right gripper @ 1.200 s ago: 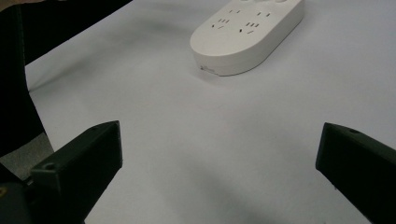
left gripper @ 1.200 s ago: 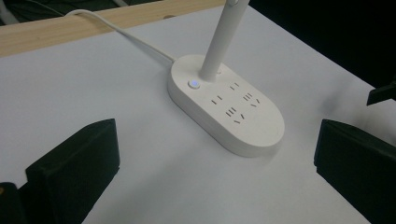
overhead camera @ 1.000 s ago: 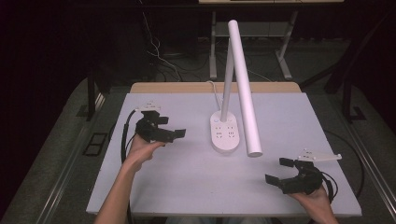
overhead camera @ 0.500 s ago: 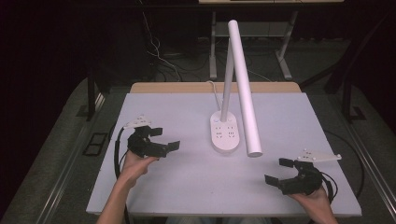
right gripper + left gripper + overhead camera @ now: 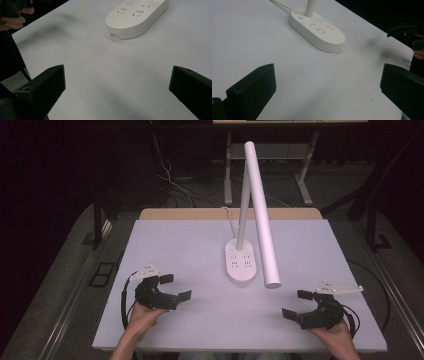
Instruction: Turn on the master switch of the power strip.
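The left gripper (image 5: pixel 175 287) and right gripper (image 5: pixel 296 305) are held wide open (nothing is grasped) over the table (image 5: pixel 200 245), flanking the lamp base (image 5: pixel 241 265).

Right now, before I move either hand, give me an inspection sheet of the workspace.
Surface: white table, faint dark smudges near its front edges.
Job's things: desk lamp upright, its socket base flat on the table, bar head slanting down toward the front.
Clutter: nothing seen.
Grippers: left gripper and right gripper both open, empty, near the front edge.
Cables: lamp cord runs off the back; a black cable loops at each gripper.
Surroundings: dark room, desk legs and floor wires behind.
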The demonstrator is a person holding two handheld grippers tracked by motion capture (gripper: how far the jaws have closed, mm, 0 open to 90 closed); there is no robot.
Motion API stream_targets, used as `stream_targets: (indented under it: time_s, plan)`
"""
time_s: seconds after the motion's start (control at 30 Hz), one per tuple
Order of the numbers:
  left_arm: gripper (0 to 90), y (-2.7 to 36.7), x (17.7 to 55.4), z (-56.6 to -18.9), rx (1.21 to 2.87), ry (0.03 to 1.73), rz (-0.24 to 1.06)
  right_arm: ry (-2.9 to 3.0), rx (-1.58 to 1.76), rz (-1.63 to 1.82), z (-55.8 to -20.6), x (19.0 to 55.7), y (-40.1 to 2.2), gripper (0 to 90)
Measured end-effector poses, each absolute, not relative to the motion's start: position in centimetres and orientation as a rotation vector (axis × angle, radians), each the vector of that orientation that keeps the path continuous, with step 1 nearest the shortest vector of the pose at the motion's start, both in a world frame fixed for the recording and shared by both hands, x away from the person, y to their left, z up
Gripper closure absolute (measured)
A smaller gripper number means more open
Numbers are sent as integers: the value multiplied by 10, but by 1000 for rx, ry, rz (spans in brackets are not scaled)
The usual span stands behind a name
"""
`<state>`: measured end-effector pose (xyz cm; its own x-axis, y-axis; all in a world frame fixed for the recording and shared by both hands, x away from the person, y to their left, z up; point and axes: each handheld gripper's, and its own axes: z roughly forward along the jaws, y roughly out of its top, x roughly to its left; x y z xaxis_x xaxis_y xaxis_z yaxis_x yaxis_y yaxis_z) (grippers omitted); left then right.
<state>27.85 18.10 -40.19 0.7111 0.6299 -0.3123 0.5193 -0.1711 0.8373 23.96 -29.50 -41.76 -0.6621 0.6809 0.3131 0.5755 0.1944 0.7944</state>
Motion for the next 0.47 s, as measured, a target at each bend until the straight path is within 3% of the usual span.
stream_targets:
  time_s: [0.47]
  plan:
    - [2,177,261,-421,1888,865,113,2352,1231,1466,-419,239,-293,0]
